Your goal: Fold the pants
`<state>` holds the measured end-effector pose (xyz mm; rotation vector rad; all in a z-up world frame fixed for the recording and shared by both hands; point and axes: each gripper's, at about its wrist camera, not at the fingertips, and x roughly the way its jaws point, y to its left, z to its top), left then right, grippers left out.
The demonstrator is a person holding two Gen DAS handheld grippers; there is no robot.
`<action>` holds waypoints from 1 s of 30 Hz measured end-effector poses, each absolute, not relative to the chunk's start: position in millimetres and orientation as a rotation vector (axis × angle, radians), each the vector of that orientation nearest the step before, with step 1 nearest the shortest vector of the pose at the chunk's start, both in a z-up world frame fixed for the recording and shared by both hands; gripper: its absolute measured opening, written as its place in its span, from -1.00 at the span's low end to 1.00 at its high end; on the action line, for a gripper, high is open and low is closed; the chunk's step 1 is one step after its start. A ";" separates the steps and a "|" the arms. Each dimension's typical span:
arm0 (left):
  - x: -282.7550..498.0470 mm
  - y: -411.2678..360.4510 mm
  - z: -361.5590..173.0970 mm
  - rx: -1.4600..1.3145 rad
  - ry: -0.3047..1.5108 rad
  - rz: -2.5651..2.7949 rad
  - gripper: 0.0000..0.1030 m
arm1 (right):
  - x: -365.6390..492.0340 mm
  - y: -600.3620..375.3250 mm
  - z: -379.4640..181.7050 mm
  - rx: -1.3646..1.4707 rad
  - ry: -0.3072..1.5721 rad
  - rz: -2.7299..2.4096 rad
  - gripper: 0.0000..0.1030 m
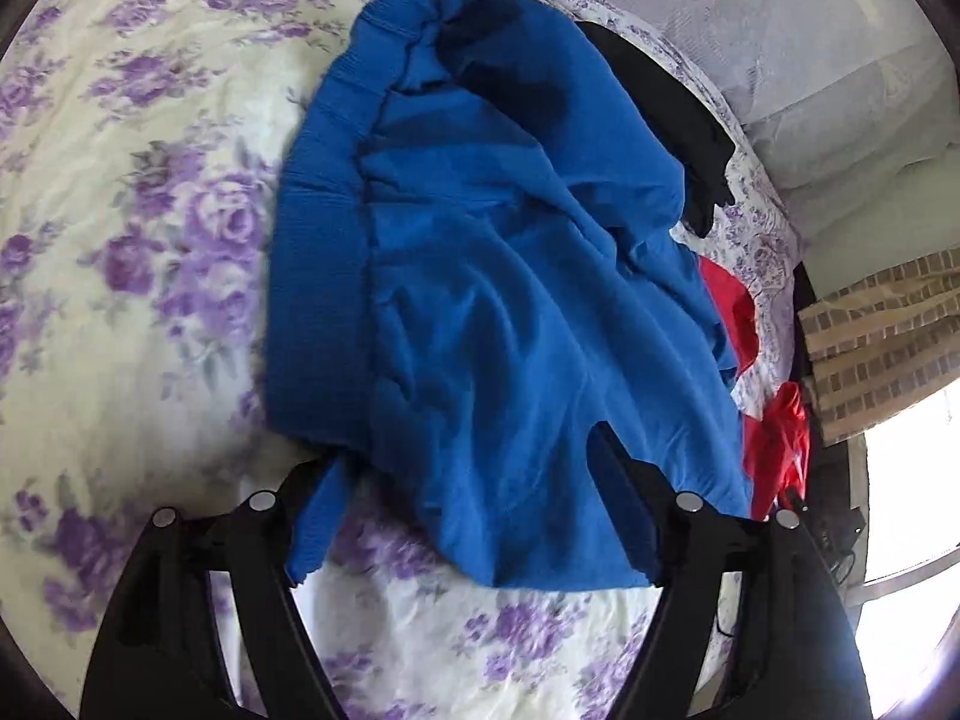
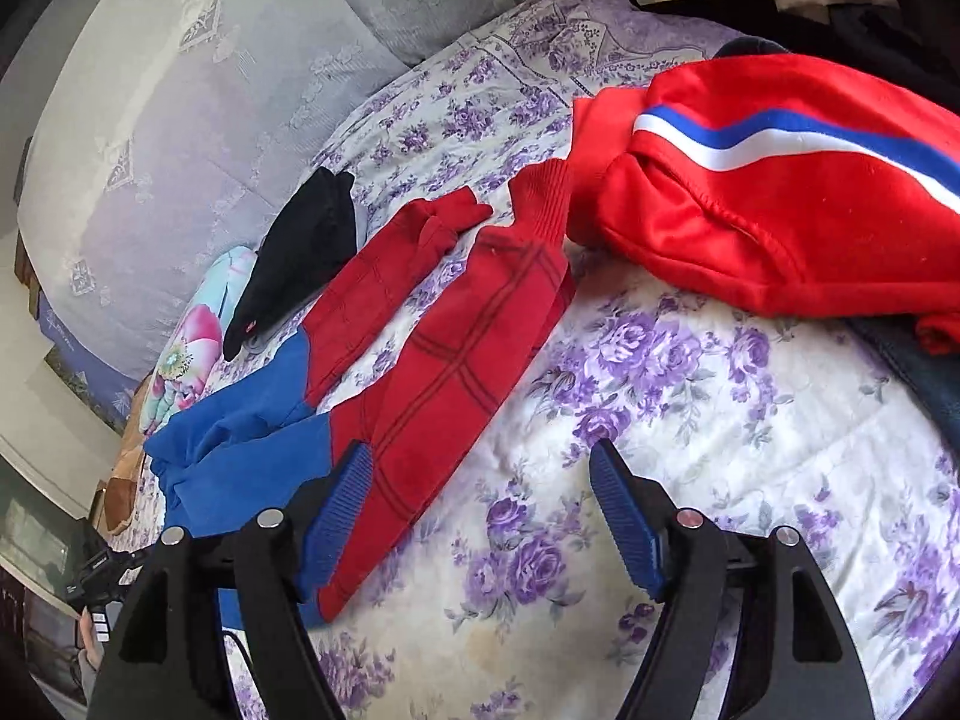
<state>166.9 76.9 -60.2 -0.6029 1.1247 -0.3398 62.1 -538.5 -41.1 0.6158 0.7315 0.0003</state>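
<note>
On the bed's cream quilt printed with purple roses [image 1: 150, 228] lie the blue-and-red fleece pants [image 1: 510, 276], spread but rumpled, ribbed blue waistband toward the left of my left wrist view. My left gripper [image 1: 474, 462] stands wide, its jaws either side of the near blue hem, gripping nothing. My right gripper [image 2: 480, 480] is likewise wide and empty; its left pad rests at the red checked leg [image 2: 444, 372], its right pad over bare quilt. Beyond lie a small black garment [image 2: 300, 258] and a red jacket with white and blue stripes [image 2: 780, 210].
</note>
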 end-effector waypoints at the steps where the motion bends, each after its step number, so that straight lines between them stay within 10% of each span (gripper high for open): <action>1: 167.4 77.9 -62.7 -0.622 1.116 -0.325 0.07 | 62.5 -538.6 -42.7 0.622 0.731 0.001 0.46; 4: 172.1 85.5 -66.2 -0.711 1.091 -0.370 -0.83 | 64.8 -537.1 -43.0 0.636 0.728 0.013 0.46; 12: 134.9 131.9 -9.5 -0.730 0.882 -0.309 -0.89 | 95.5 -535.6 -45.2 0.685 0.755 0.064 0.45; 14: 125.4 147.4 3.8 -0.706 0.847 -0.268 -0.89 | 103.5 -532.5 -49.2 0.726 0.760 0.132 -0.44; 17: 112.2 161.7 9.1 -0.718 0.853 -0.218 -0.89 | 97.7 -518.5 -54.4 0.723 0.802 0.205 -0.83; 24: 75.4 189.5 -15.0 -0.781 0.920 -0.166 -0.88 | 36.2 -509.3 -45.7 0.704 0.831 0.223 -0.84; 27: 79.7 186.2 -39.9 -0.699 1.022 -0.081 -0.42 | 40.3 -517.6 -61.6 0.692 0.913 0.181 -0.62; 30: 68.8 195.1 -44.9 -0.726 0.996 -0.091 -0.37 | 33.1 -523.2 -40.5 0.667 0.849 0.118 -0.18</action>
